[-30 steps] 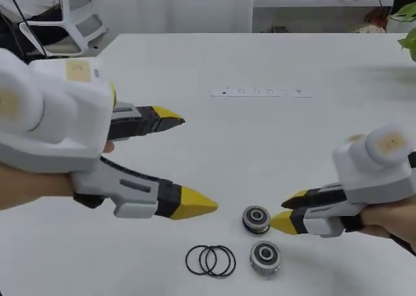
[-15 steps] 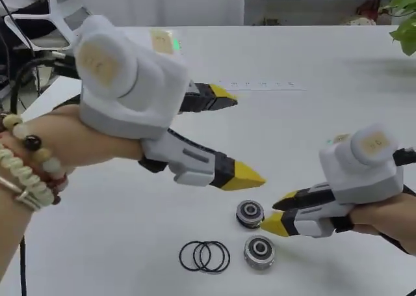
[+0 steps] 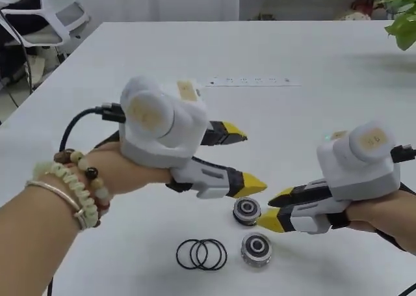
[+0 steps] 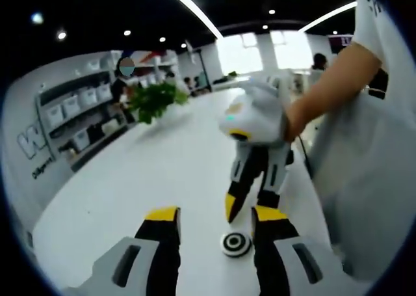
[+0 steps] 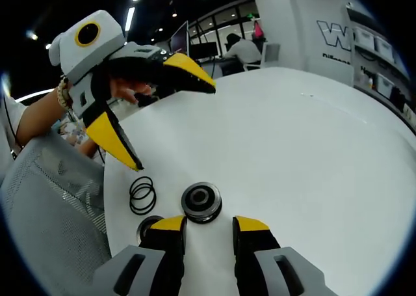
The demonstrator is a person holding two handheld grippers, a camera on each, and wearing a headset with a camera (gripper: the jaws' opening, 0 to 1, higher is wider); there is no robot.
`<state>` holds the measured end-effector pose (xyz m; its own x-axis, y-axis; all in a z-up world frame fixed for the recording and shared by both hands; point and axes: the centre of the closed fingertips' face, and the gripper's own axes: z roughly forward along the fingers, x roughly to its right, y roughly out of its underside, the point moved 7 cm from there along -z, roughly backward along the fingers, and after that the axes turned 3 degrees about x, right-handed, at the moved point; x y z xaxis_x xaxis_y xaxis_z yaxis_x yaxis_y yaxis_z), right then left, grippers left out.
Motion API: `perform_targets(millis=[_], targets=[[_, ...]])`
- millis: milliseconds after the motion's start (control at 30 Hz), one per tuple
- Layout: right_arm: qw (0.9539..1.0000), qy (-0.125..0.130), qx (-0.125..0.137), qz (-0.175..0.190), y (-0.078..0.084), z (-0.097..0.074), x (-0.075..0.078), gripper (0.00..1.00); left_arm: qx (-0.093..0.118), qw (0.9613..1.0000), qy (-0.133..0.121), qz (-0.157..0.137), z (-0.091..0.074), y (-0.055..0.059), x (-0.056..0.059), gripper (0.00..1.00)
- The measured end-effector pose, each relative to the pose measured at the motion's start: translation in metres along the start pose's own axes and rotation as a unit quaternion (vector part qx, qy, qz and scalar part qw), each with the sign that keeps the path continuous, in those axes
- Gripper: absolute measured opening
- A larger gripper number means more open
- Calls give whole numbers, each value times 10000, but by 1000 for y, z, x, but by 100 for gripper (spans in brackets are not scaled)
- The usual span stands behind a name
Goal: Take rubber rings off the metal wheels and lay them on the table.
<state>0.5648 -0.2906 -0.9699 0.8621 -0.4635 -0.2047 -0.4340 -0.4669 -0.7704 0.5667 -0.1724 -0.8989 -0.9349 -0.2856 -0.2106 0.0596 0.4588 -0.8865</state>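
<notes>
- Head view: the left gripper (image 3: 250, 159) hangs above the counter (image 3: 312, 127), its jaws wide apart and holding nothing. The right gripper (image 3: 273, 210) sits low with its jaws partly apart, also empty. Its lower yellow tip lies just beside the farther wheel (image 3: 247, 210); I cannot tell whether they touch. The nearer wheel (image 3: 256, 249) lies flat just beside the loose rubber rings (image 3: 201, 254), which overlap on the counter.
- Left gripper view: its own jaws are spread wide, with a wheel on the counter beyond the gap.
- Right gripper view: its own jaws stand apart, gripping nothing. The farther wheel lies just ahead of the gap, and one jaw partly hides the nearer wheel.
</notes>
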Motion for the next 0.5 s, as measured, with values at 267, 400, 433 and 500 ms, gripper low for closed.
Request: perform_targets(millis=[267,400,433,500], targets=[[9999,-56,-86,-75,2,5,-4,26,-317,9990,-13,-309,14,39,2,32],[9999,-43,-84,-97,2,7,-4,25,-405,9982,36,-452,20,48,7,30],[9999,-41,-75,-100,2,7,-4,25,-458,9980,58,-429,21,50,8,29],[9999,-51,-53,-108,1,8,-5,24,-522,9976,106,-435,24,52,11,27]])
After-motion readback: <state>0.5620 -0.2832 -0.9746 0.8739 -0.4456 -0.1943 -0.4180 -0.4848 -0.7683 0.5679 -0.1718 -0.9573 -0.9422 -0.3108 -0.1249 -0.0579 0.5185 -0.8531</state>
